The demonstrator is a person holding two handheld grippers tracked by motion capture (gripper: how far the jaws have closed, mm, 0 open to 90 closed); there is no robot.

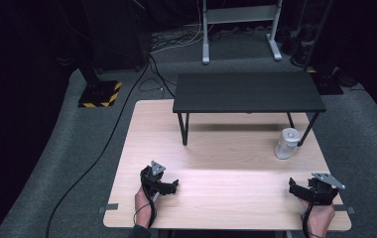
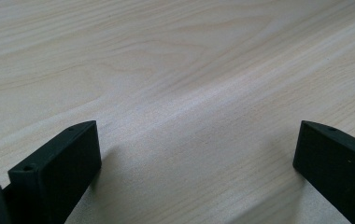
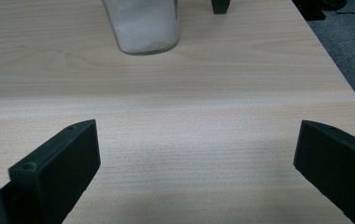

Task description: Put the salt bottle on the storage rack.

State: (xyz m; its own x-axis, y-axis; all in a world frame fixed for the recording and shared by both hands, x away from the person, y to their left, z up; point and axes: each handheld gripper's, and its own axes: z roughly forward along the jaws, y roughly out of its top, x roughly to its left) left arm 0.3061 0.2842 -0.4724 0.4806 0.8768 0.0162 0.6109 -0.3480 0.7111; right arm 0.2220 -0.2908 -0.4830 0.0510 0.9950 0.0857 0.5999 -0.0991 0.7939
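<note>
Jar (image 1: pixel 286 143) of white powder looks like smooth, breakable glass, so I judge my wide-open right gripper (image 3: pixel 196 154) should grasp its middle, while left gripper (image 2: pixel 196 154) waits open.

jar (image 3: pixel 141 25): top cut off by upper edge in right gripper view | contents: white, kind unclear | black shelf leg (image 3: pixel 220 5): foot alone inside frame

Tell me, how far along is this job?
Barely begun, it seems. Nothing looks done: the jar stands untouched on the table, beside the black shelf's leg. In hand: nothing; the left gripper and right gripper rest open near the front edge. Left: probably the right gripper reaching the jar ahead of it and grasping it.
</note>
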